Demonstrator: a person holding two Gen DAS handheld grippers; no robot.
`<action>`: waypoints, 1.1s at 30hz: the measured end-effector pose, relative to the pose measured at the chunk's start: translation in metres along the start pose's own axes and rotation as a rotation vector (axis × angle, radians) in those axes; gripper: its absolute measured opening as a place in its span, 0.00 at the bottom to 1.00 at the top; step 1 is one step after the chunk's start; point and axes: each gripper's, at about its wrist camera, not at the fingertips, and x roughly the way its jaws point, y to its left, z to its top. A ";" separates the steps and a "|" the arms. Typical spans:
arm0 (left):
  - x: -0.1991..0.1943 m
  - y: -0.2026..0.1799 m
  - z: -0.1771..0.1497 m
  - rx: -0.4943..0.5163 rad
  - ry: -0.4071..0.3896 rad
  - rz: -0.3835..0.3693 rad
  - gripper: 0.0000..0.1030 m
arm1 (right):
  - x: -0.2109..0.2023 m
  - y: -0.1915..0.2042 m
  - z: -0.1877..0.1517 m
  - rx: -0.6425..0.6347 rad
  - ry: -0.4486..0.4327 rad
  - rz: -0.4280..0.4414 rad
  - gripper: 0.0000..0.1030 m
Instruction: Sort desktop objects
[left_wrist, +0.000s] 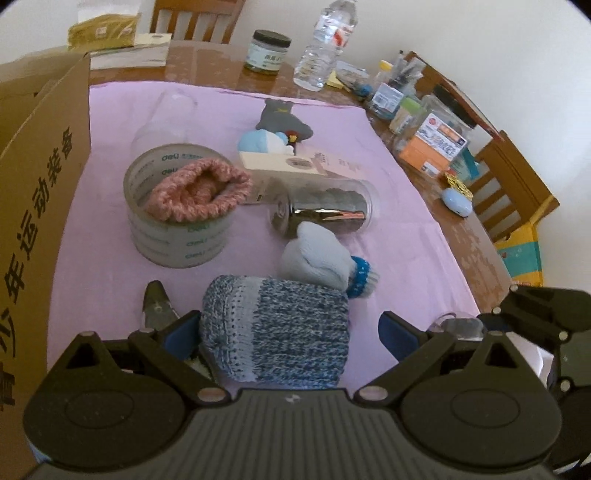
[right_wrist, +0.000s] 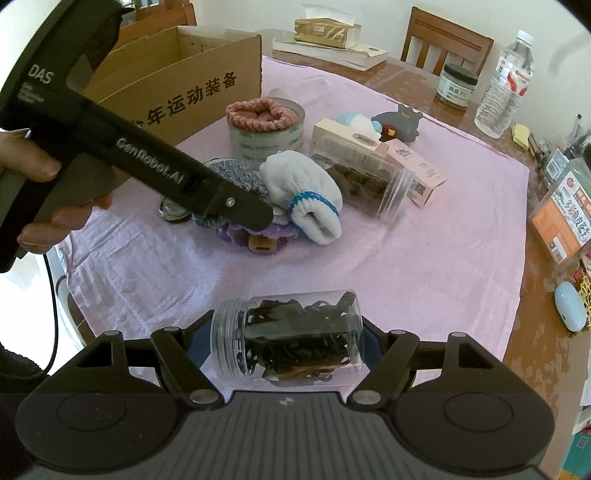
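Cloth edges: the pale pink cloth (right_wrist: 388, 251) covers most of the brown wooden table (right_wrist: 532, 295); its right edge stops short of the table's rim, leaving a bare wood strip crowded with packets and a pale blue oval case (right_wrist: 570, 306).
Left boundary: the open brown cardboard box with black printed characters (right_wrist: 177, 85) stands on the cloth's far left corner.
Open room: the near-centre and right of the cloth lie bare (the clutter sits in the middle and far half).
Far clutter: a clear tape roll stuffed with a pink knitted sock (left_wrist: 181, 205), a clear lying jar of dark contents (left_wrist: 325, 206) and a long cream and pink carton (left_wrist: 295, 162) sit close together.
Left hand pose: a hand (right_wrist: 40, 192) grips the handle of the left gripper (left_wrist: 288, 332), which slopes downward into the pile.
Left tongs: spread wide, the blue-and-white marled knitted sock roll (left_wrist: 280, 328) between the blue pads (left_wrist: 183, 332); the left pad is at the roll's side, the right one stands apart from it.
Neighbours: a white sock with a blue cuff (left_wrist: 325, 267) touches the roll's far side; a lilac flower-shaped item (right_wrist: 255, 230) lies under the gripper tip in the right wrist view.
Right tongs: the right gripper (right_wrist: 288, 339) points steeply down, pinching a clear plastic jar of dark clips (right_wrist: 291, 336) crosswise, lid end to the left.
Jar place: between the pads, above the cloth's near edge, well apart from the pile.
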 end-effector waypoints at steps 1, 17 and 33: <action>0.000 0.002 0.000 0.001 -0.003 0.002 0.96 | 0.000 0.001 0.000 -0.002 0.000 -0.001 0.78; -0.007 0.001 -0.005 0.063 -0.049 0.051 0.71 | -0.009 0.009 -0.005 0.010 -0.006 -0.027 0.78; -0.048 -0.029 -0.002 0.167 -0.093 0.067 0.68 | -0.016 0.015 0.000 -0.012 -0.028 -0.033 0.78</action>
